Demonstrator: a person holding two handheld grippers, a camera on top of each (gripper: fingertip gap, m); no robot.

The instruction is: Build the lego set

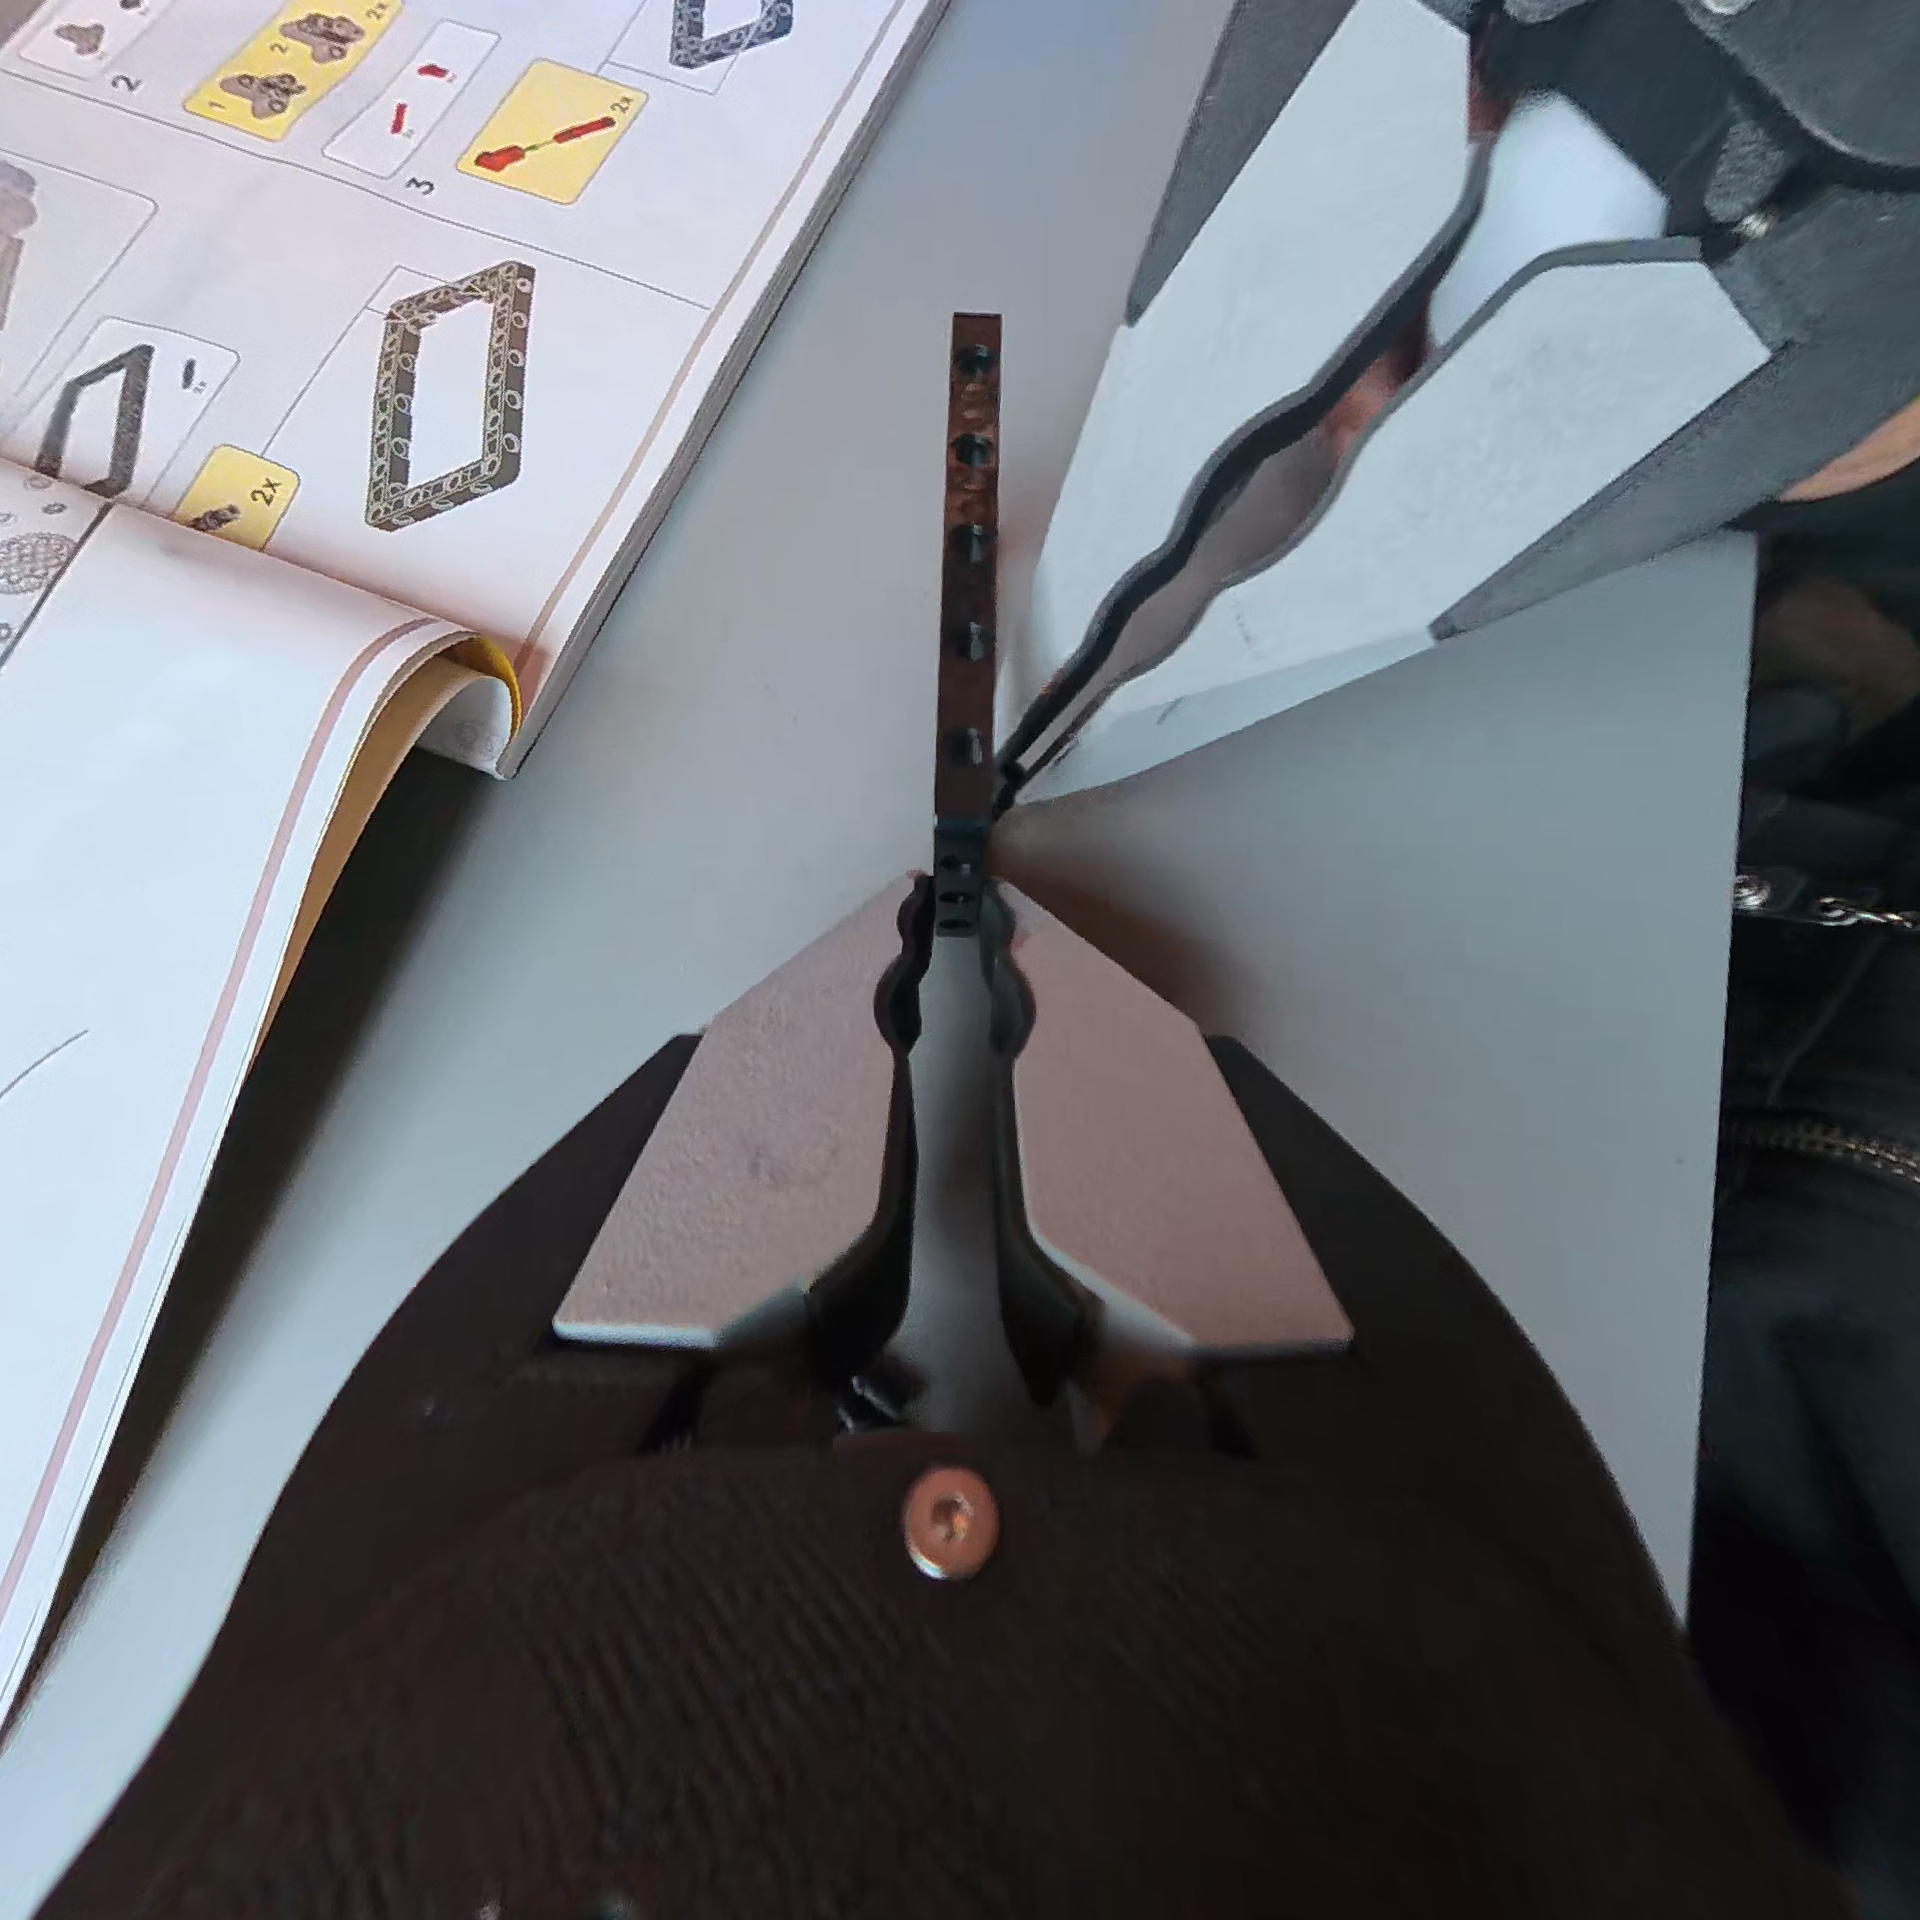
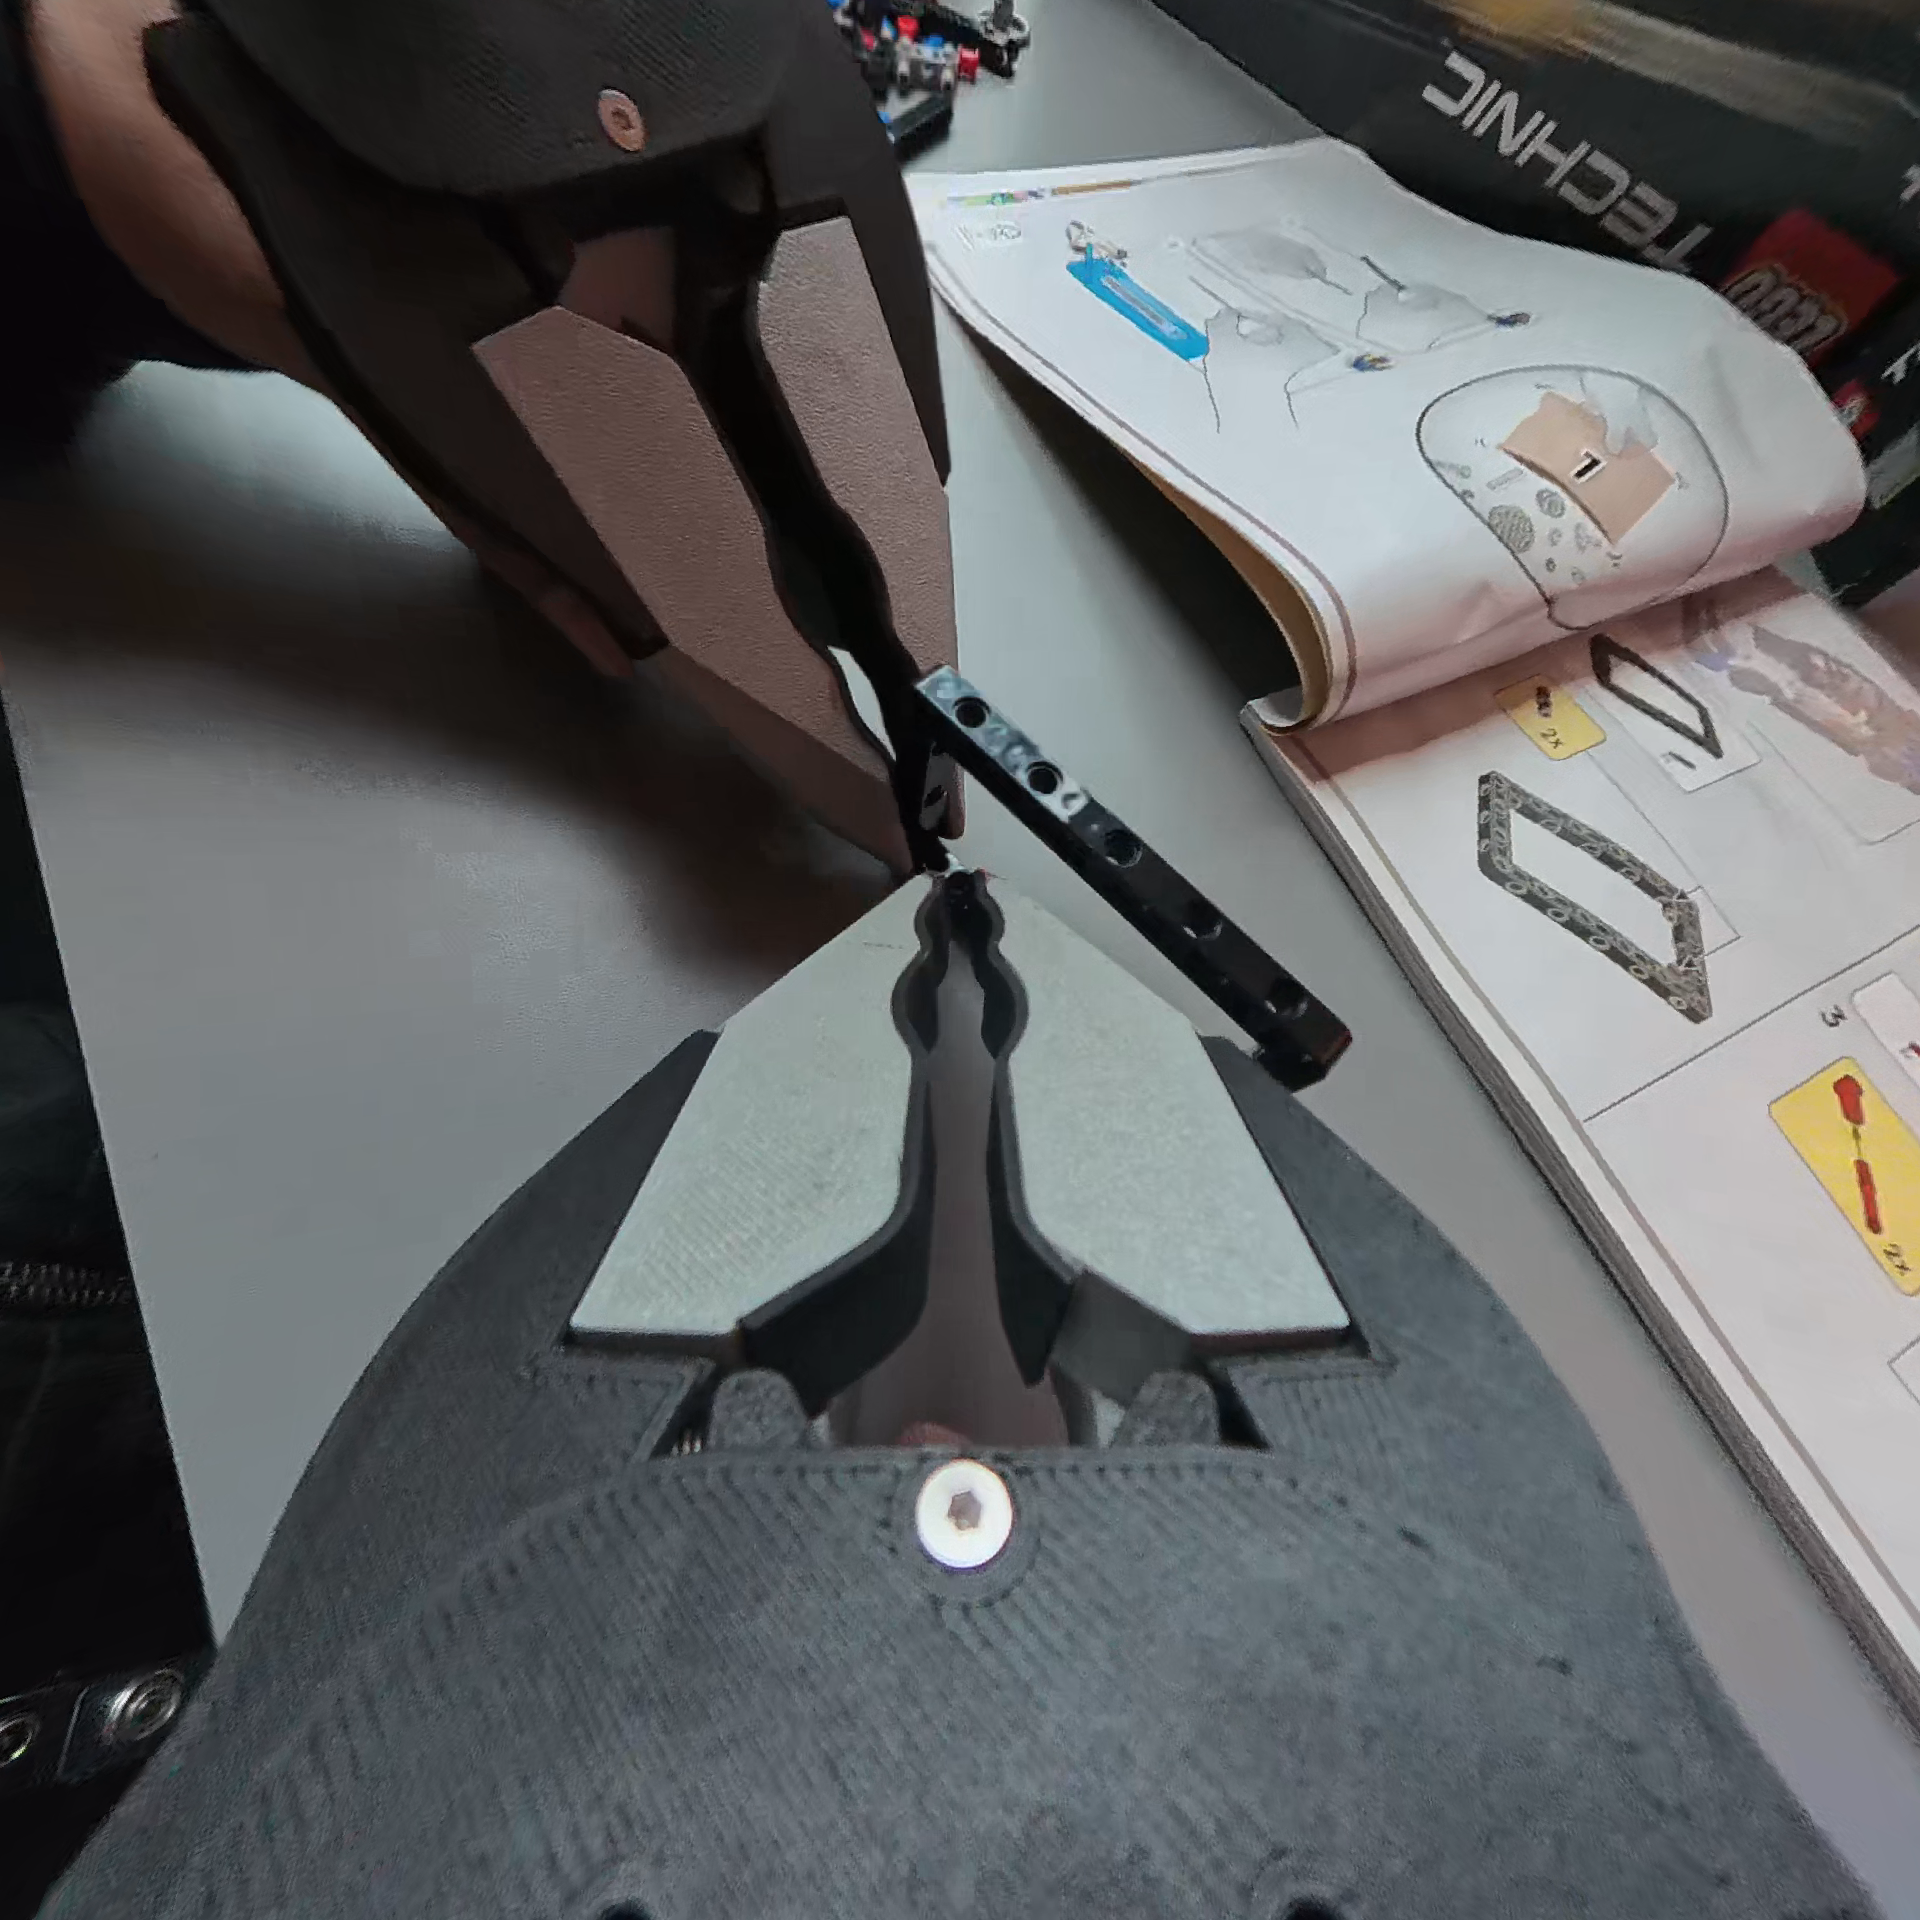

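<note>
1. Left wrist view: the left gripper (image 1: pixel 958 914) has its jaws closed onto the near end of a long black beam (image 1: pixel 975 582), which points straight away from the camera, held above the grey table (image 1: pixel 727 727).
2. Same view: the right gripper (image 1: pixel 1013 774) comes in from the upper right, its jaws pressed nearly together, tips touching the beam just beyond the left gripper's hold. Whether something small sits between those tips cannot be told here.
3. Same view: an open instruction booklet (image 1: pixel 312 312) lies on the table to the left, well apart from the beam.
4. Right wrist view: the right gripper (image 2: pixel 961 896) shows its jaws almost fully closed; a small dark object appears pinched at the tips, too small to identify.
5. Same view: the left gripper (image 2: pixel 920 821) reaches down from the upper left, clamped on the black beam (image 2: pixel 1122 868), which slants down to the right.
6. Same view: the booklet (image 2: pixel 1455 416) lies to the right; a dark box (image 2: pixel 1558 83) lies behind it; loose parts (image 2: pixel 925 52) lie at the far table edge.
</note>
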